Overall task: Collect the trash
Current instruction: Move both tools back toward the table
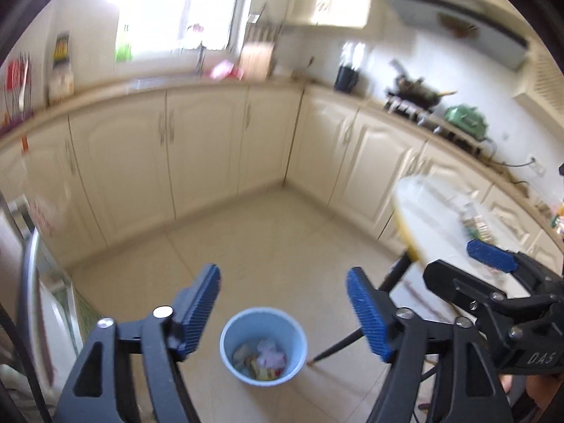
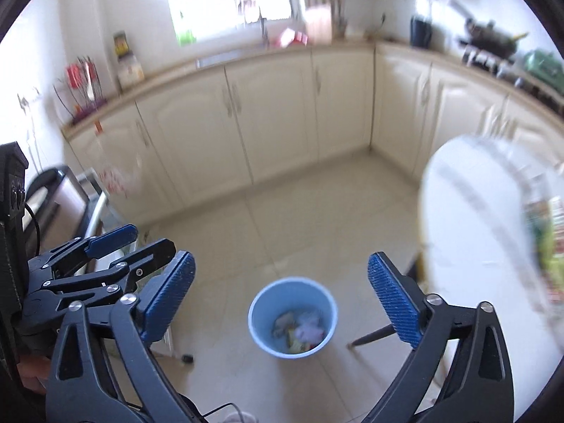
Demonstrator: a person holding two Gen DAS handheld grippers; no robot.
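A light blue trash bin (image 1: pixel 263 345) stands on the tiled floor with crumpled paper and wrappers (image 1: pixel 262 357) inside. It also shows in the right wrist view (image 2: pixel 292 315), with the trash (image 2: pixel 299 331) in it. My left gripper (image 1: pixel 283 312) is open and empty, held above the bin. My right gripper (image 2: pixel 282 299) is open and empty, also above the bin. In the left wrist view the right gripper's fingers (image 1: pixel 491 255) appear at the right. In the right wrist view the left gripper's fingers (image 2: pixel 111 238) appear at the left.
A white round table (image 2: pixel 483 232) with packets on it stands at the right, its dark legs (image 1: pixel 338 347) near the bin. Cream cabinets (image 1: pixel 204 148) line the far walls. A stove with a pan (image 1: pixel 416 97) sits on the right counter. A metal appliance (image 2: pixel 74 204) stands left.
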